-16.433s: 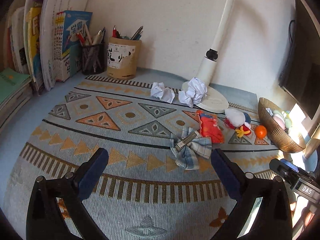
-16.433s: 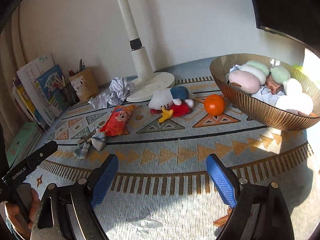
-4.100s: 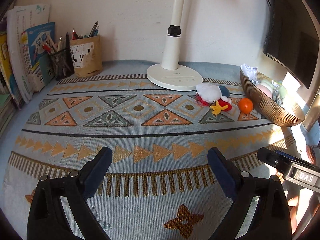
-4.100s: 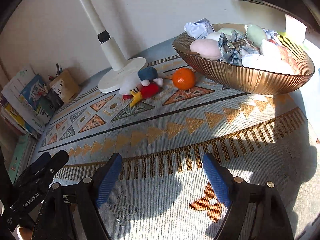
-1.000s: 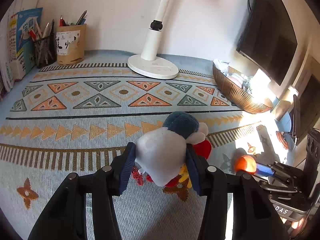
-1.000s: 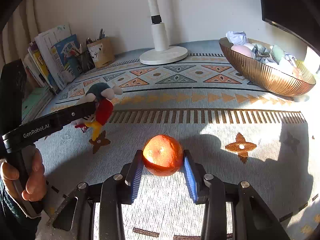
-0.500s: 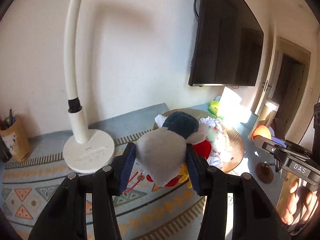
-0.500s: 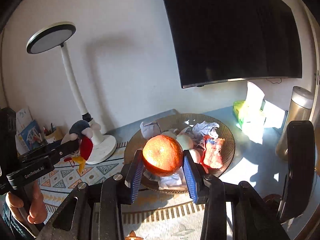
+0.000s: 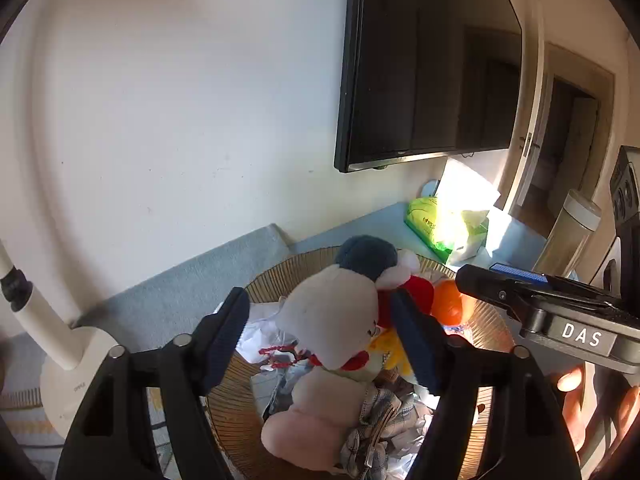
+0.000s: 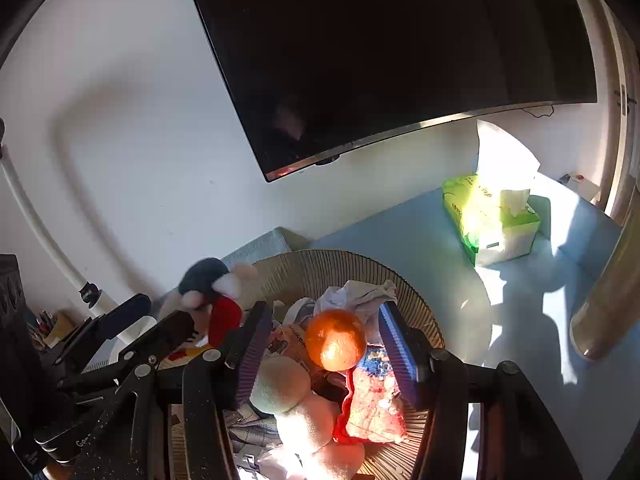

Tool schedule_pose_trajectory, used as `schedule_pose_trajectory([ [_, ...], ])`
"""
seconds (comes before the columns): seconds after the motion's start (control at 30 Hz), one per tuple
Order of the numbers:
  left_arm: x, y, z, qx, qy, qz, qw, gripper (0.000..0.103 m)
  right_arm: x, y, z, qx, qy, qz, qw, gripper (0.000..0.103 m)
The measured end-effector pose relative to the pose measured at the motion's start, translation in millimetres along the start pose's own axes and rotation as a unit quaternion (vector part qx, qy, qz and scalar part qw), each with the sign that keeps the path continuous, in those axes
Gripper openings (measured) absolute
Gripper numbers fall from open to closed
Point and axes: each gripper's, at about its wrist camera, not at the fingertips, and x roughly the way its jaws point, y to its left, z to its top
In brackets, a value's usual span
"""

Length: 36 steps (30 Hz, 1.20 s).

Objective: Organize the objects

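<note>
Plush toy [image 9: 332, 316] and orange [image 10: 335, 339] sat loose between both opening grippers above the heaped bowl [image 10: 320, 266]; either could have rolled off

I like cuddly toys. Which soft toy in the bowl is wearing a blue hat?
The white duck plush between the left gripper's opening jaws. It alone has a blue hat; the pale pink plush below has none.

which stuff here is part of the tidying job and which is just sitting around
Part of the job:
- plush toy, between the opening jaws of the left gripper
- orange, between the opening jaws of the right gripper
- bowl, already holding crumpled paper

Just lying about:
- tissue box
- lamp
- screen
- flask
</note>
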Motion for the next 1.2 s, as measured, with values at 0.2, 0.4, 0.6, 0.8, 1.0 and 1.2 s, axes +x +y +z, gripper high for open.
schedule_pose_trajectory([
  [0.2, -33.4, 24.5, -17.4, -0.053, -0.005, -0.02, 0.9984, 0.094, -28.1, 5.4, -17.7, -0.005, -0.012, 0.017, 1.0, 0.058],
  [0.4, -111.7, 48.9, -41.8, -0.033, -0.029, 0.026, 0.9987, 0.097, -68.7, 42.1, -48.3, -0.023, -0.005, 0.059, 0.998, 0.066],
  [0.6, -219.4, 85.4, -85.9, -0.07, -0.073, 0.107, 0.9891, 0.102, -105.1, 124.1, -93.3, -0.077, 0.02, 0.124, 0.989, 0.067],
  [0.8, -278.8, 129.0, -142.4, -0.127, -0.066, 0.179, 0.9733, 0.102, -91.7, 186.7, -158.4, -0.109, 0.065, 0.131, 0.983, 0.079],
  [1.0, -289.3, 157.8, -202.3, -0.174, -0.032, 0.201, 0.9633, 0.102, -59.4, 204.6, -205.4, -0.112, 0.106, 0.101, 0.983, 0.079],
  [1.2, -275.1, 169.6, -240.6, -0.214, -0.015, 0.196, 0.9568, 0.102, -49.8, 220.6, -231.6, -0.181, 0.09, 0.065, 0.977, 0.079],
])
